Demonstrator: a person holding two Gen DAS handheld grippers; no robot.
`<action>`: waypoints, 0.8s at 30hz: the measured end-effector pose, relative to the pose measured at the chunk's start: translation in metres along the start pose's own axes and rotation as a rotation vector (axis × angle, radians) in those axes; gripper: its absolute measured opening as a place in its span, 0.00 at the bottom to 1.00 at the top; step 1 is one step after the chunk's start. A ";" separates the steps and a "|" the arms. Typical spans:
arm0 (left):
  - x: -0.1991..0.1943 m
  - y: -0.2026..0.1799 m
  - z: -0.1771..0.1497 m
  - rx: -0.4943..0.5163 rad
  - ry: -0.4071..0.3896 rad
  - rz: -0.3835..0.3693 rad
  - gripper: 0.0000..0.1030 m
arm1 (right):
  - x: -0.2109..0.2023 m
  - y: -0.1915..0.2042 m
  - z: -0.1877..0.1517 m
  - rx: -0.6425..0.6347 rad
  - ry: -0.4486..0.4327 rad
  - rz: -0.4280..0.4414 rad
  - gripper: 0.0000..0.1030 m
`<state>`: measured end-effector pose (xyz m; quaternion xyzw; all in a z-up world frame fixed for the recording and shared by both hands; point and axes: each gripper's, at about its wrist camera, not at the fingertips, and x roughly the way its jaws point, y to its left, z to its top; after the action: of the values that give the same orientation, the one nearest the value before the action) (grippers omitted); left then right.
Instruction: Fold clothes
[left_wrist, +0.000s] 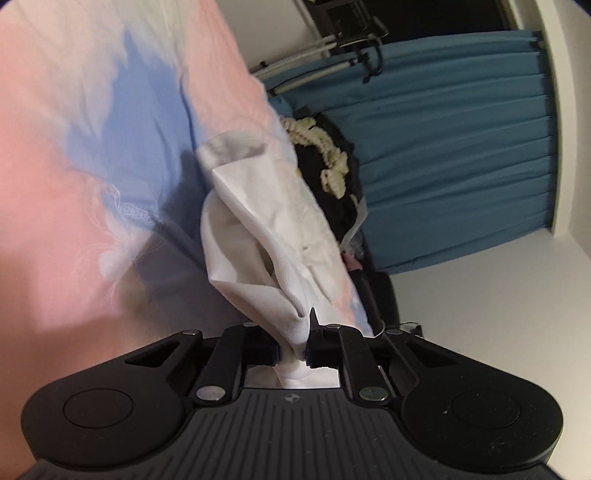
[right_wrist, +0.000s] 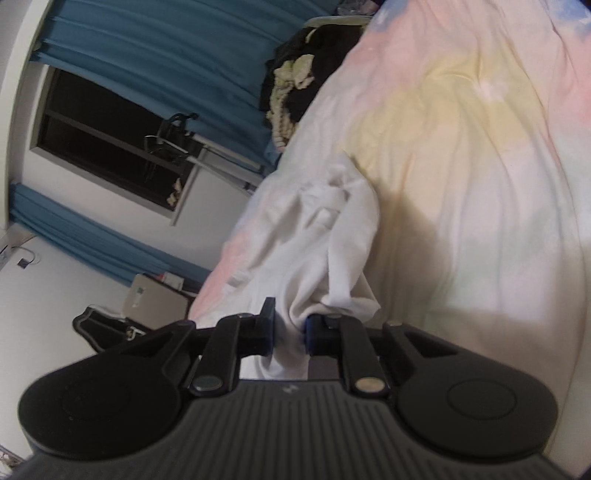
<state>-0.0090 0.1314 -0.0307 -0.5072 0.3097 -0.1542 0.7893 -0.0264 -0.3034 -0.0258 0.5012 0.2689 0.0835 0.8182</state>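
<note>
Both the left gripper (left_wrist: 293, 350) and right gripper (right_wrist: 289, 338) are clamped on the soft, crumpled white garment (left_wrist: 255, 236), which trails toward twelve o'clock over the pastel bedsheet (left_wrist: 74, 147).

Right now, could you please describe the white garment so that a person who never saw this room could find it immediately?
Find the bed with the pastel pink, blue and yellow sheet. On its edge toward the blue curtain lies the white garment, bunched, with the left gripper and the right gripper each shut on a fold. It is plain white, unlike the black clothes with cream trim heaped beyond.
</note>
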 end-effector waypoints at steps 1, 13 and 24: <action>-0.013 -0.004 -0.003 -0.006 -0.007 -0.002 0.13 | -0.008 0.005 -0.003 0.007 0.006 0.012 0.15; -0.102 -0.020 -0.036 -0.101 -0.046 -0.029 0.13 | -0.096 0.025 -0.042 0.219 0.074 0.014 0.16; 0.023 -0.001 0.052 -0.198 -0.037 0.034 0.15 | 0.033 0.033 0.022 0.267 0.020 -0.062 0.19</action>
<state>0.0423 0.1545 -0.0218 -0.5801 0.3175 -0.0999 0.7434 0.0173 -0.2904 -0.0013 0.5961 0.3012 0.0266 0.7438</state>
